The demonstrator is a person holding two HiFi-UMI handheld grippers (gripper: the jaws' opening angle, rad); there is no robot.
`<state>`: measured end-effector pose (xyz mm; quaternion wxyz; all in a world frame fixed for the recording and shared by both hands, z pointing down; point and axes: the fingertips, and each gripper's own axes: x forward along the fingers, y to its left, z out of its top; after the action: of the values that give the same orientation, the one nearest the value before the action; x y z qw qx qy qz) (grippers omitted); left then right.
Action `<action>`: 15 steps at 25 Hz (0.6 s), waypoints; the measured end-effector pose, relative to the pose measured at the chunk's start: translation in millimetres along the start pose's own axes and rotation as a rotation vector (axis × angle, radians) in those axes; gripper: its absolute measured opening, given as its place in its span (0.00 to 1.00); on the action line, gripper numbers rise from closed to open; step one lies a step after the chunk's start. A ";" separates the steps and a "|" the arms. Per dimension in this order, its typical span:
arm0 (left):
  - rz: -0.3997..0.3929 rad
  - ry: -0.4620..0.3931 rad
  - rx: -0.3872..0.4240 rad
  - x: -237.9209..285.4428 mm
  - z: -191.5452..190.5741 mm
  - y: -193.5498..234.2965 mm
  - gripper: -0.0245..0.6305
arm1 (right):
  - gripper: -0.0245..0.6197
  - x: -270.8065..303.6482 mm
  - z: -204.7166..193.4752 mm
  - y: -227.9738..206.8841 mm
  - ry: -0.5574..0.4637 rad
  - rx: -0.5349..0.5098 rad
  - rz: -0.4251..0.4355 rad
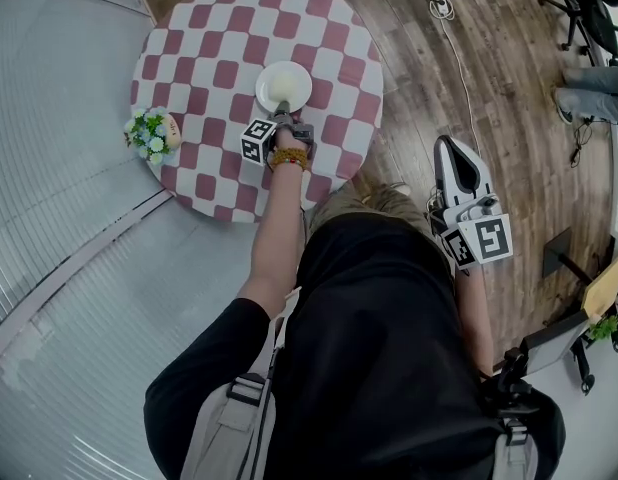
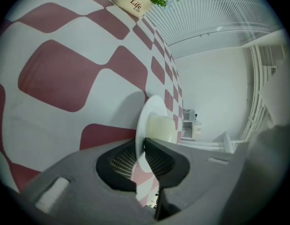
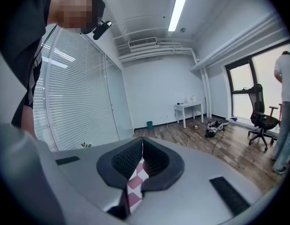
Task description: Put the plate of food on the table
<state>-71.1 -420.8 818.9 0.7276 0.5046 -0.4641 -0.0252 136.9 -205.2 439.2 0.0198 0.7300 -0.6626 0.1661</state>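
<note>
Grips, in the jaws of the left gripper (image 1: 283, 111) (image 2: 144, 144), the near rim of a small round white plate (image 1: 284, 86) (image 2: 149, 111): one ribbed black pad on the face that bears the food, the other on the underside, both pressed close on the thin edge. Reaches out flat beyond the jaw tips, resting near the middle of a round table under a red-and-white checked cloth (image 1: 209, 38) (image 2: 65, 78). Bears a smooth, pale cream, rounded lump of food (image 1: 280, 89) (image 2: 161, 128) at its centre, just past the pads. Glossy and plain, with a shallow raised rim. Well off to one side of these jaws, near the cloth's edge, a cream flowerpot with green leaves and small pale blossoms (image 1: 152, 133) (image 2: 135, 1). On the right gripper (image 1: 451, 146) (image 3: 141, 142), jaws closed tip to tip on nothing, well apart from the plate and off the table.
</note>
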 end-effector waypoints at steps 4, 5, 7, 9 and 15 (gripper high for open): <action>0.067 0.035 0.033 -0.8 -6.9 7.1 0.16 | 0.05 -4.1 1.0 -0.3 -0.012 0.007 0.003; 0.072 0.040 0.035 -1.6 -7.9 7.8 0.18 | 0.05 -4.9 1.0 -0.2 -0.015 0.010 0.002; 0.074 0.040 0.032 -3.3 -9.2 7.9 0.22 | 0.05 -7.3 0.9 -1.2 -0.022 0.014 -0.002; 0.078 0.038 0.033 -4.9 -10.2 8.7 0.23 | 0.05 -10.6 1.0 -3.1 -0.029 0.019 -0.007; 0.091 0.021 0.043 -14.9 -8.1 13.4 0.25 | 0.05 -20.2 1.2 -2.9 -0.050 0.023 -0.002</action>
<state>-79.7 -401.0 818.9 0.7219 0.4986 -0.4793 0.0231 138.6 -185.8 433.2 -0.0049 0.7347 -0.6603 0.1554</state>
